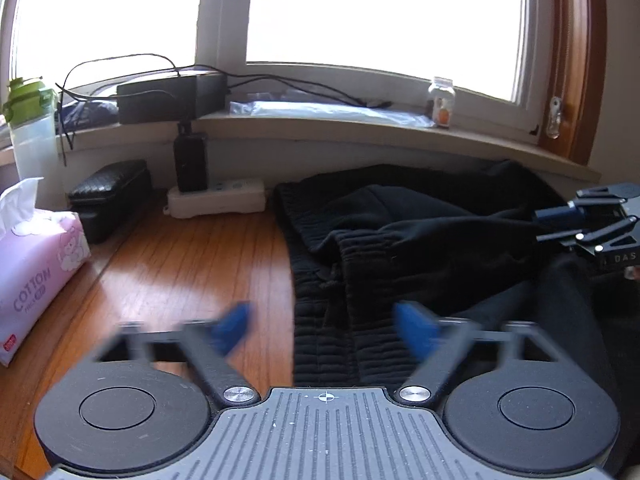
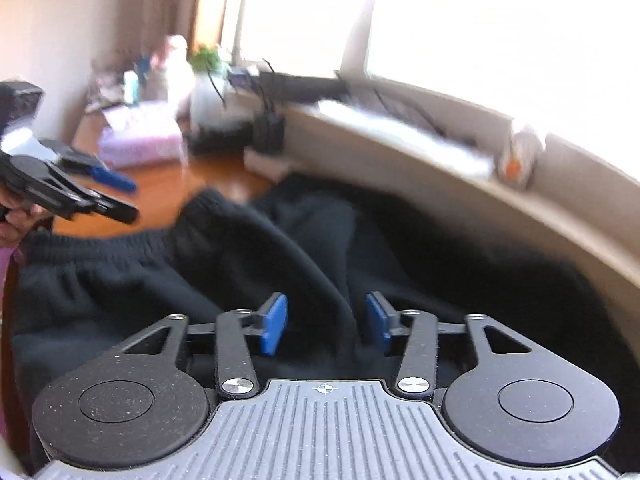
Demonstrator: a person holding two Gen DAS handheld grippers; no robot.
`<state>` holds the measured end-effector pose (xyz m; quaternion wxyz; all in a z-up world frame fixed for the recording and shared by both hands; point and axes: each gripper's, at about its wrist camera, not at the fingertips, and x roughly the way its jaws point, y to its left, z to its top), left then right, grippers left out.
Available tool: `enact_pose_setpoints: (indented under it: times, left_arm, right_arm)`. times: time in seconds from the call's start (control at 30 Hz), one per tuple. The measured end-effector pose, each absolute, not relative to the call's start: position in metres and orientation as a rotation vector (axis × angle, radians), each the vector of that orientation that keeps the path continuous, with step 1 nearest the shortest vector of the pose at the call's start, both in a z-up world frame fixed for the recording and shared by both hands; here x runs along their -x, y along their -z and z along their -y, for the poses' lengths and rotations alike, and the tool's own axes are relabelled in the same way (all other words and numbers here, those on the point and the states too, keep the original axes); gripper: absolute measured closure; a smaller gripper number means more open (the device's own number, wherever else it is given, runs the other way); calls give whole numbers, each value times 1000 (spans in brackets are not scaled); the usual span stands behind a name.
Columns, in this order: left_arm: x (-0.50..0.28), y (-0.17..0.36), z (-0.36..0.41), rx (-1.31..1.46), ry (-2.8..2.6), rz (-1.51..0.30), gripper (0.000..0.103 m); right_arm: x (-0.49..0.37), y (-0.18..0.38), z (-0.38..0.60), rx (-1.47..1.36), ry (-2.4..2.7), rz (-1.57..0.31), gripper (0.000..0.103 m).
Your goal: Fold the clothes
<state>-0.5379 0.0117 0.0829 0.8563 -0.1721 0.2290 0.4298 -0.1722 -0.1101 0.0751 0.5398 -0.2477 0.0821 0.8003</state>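
Black sweatpants (image 1: 420, 232) lie crumpled on the wooden table (image 1: 180, 272), ribbed waistband toward me. My left gripper (image 1: 324, 330) hovers open over the waistband's left edge; its blue pads are blurred and nothing is pinched between them. The right wrist view shows the same dark cloth (image 2: 160, 280) filling the foreground. My right gripper (image 2: 326, 324) is open, with a raised ridge of fabric running between its blue pads, which do not press on it. The right gripper (image 1: 546, 226) shows at the right edge of the left view, over the cloth. The left gripper (image 2: 130, 200) shows at the left in the right view, held by a hand.
A pink tissue pack (image 1: 36, 272) sits at the table's left, with a black case (image 1: 108, 196) and a white power strip (image 1: 216, 200) behind it by the wall. A green-lidded bottle (image 1: 32, 132) stands far left. The windowsill holds cables, a black box and a small jar (image 1: 442, 102).
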Motion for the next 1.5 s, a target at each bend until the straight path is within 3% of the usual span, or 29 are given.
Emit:
enact_pose_setpoints:
  times: [0.17,0.23,0.27,0.3,0.5,0.57,0.63,1.03,1.2,1.5]
  left_arm:
    - [540,-78,2,388,-857,-518,48]
    - [539,-75,9,391,-844,-538,40]
    - [538,-74,13,390,-839,-551,26]
    - [536,-72,16,390,-834,-563,24]
    - [530,-66,31,355,-823,-625,60]
    - [531,-67,35,332,-828,-644,64]
    - [535,-70,38,323,-842,-647,82]
    - [584,-80,30,437,-870,-566,83]
    - [581,-91,12,375,-879,-540,83]
    - [550,-73,-50,311,-854,-734,81]
  right_arm:
    - [199,-58,97,689,-1952,-203,56]
    - [206,-47,92,726,-1958,-217,56]
    - [209,-42,89,734,-1958,-231,56]
    - [211,-37,86,742,-1957,-246,56]
    - [219,-33,85,713,-1970,-236,53]
    - [226,-32,83,733,-1992,-217,54]
    - [231,-34,80,725,-2035,-216,54]
    - [288,-51,99,726,-2169,-183,53]
    - [327,-56,123,741,-2244,-157,48]
    - [410,-34,158,884,-2242,-14,25]
